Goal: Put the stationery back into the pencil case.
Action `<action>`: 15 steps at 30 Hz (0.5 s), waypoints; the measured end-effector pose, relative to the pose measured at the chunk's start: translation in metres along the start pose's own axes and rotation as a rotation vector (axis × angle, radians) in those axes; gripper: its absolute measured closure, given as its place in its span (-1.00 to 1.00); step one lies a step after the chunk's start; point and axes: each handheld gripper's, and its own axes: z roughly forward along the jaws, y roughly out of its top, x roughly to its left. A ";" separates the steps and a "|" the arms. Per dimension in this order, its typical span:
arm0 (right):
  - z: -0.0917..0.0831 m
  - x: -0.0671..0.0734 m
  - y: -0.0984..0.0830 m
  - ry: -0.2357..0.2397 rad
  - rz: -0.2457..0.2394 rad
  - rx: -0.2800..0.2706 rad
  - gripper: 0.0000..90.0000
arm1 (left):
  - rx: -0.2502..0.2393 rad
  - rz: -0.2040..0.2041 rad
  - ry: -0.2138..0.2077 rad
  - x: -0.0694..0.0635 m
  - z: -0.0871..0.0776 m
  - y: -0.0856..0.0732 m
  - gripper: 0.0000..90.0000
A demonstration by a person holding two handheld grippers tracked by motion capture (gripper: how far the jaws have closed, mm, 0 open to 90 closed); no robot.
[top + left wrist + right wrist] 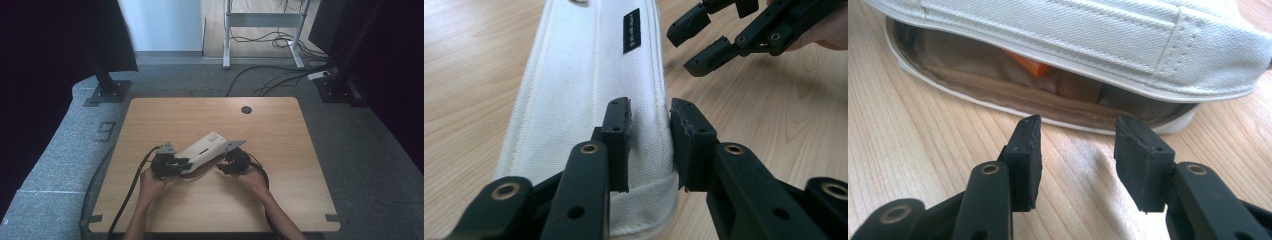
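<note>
A white fabric pencil case (206, 146) lies slantwise in the middle of the wooden table (290, 150). In the left gripper view my left gripper (650, 135) grips the near end of the case (574, 85), with the stitched side seam pinched between the pads. The right gripper view shows the case's (1073, 30) long side unzipped and gaping, with an orange thing (1028, 64) and a wooden piece (1079, 87) inside. My right gripper (1078, 145) stands open just in front of that gap, with bare table between the jaws. In the high view my left gripper (185, 164) and my right gripper (222, 167) flank the case's near end.
A round cable hole (246, 109) sits near the table's far edge. Beyond the table there is grey carpet with black stand feet (107, 92), loose cables (270, 75) and a desk frame (227, 40).
</note>
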 end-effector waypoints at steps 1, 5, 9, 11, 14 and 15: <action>0.000 0.000 -0.001 0.002 -0.003 0.001 0.15 | -0.001 -0.002 -0.005 0.000 0.001 -0.001 0.54; -0.002 -0.001 -0.003 0.005 0.002 0.003 0.13 | -0.002 -0.012 -0.023 -0.001 0.004 -0.003 0.49; -0.003 -0.002 -0.005 0.005 0.006 0.005 0.10 | 0.007 -0.015 -0.037 -0.002 0.009 -0.005 0.42; -0.003 -0.003 -0.006 0.006 0.008 0.005 0.09 | 0.001 -0.009 -0.037 -0.003 0.012 -0.007 0.36; -0.004 -0.003 -0.006 0.011 0.016 0.005 0.05 | -0.016 0.006 -0.032 -0.005 0.013 -0.007 0.26; -0.005 -0.003 -0.006 0.010 0.016 0.006 0.04 | -0.023 0.005 -0.031 -0.005 0.013 -0.006 0.20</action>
